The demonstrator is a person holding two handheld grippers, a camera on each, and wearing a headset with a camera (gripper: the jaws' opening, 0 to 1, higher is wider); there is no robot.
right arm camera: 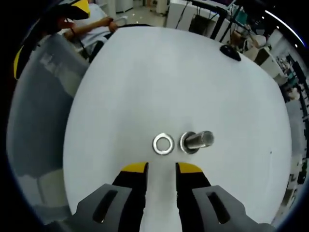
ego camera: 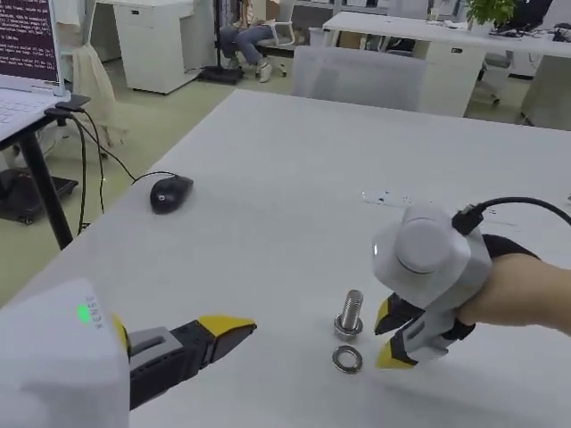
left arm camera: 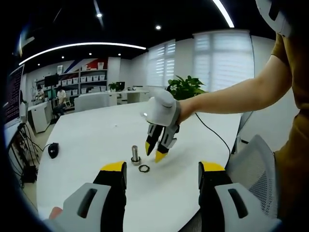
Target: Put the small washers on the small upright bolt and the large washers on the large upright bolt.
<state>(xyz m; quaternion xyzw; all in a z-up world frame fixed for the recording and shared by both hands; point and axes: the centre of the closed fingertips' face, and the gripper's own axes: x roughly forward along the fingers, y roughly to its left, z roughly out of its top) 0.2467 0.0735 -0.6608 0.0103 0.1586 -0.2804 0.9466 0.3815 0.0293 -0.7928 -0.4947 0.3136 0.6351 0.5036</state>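
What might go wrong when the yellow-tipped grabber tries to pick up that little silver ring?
The flat silver washer lies flush on the smooth white table, so the yellow-tipped right gripper may slide it away instead of lifting it. It also lies close beside the upright silver bolt, so a jaw might bump the bolt and tip it over.

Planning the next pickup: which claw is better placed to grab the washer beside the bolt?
Right. The right claw hangs near the washer by the bolt; the left claw is farther off.
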